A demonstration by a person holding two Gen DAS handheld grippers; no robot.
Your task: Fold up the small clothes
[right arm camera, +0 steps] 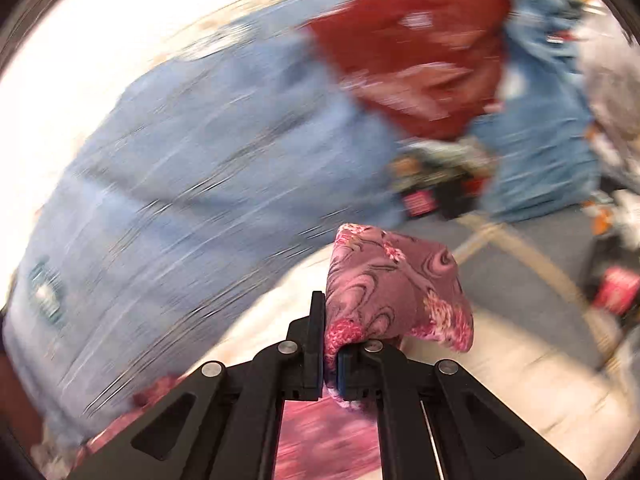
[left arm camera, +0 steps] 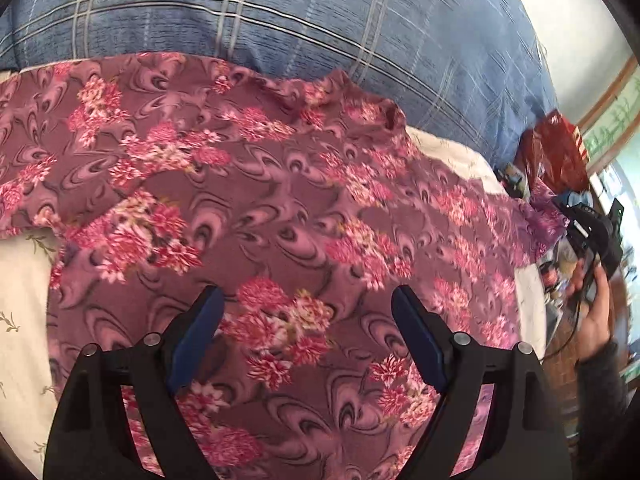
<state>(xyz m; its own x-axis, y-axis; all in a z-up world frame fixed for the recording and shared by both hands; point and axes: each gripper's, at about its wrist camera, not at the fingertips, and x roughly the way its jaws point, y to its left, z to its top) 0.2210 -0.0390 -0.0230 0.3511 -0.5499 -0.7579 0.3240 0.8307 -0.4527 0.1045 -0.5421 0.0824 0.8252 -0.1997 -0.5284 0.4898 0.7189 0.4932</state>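
The mauve floral-print fabric garment (left arm camera: 256, 208) lies spread on the bed beneath my left gripper (left arm camera: 308, 336), whose jaws gape wide, empty. My right gripper (right arm camera: 329, 344) pinches its bunched corner.

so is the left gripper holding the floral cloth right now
No, the left gripper is open, its fingers spread wide apart above the floral cloth with nothing pinched between them.

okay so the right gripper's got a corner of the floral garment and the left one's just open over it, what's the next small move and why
Probably lower the open left gripper onto the floral garment and pinch it. The right gripper is shut on a bunched corner, and its blurred view suggests motion, while the rest lies spread on the white sheet unheld; a second grip would let the fold stay even.
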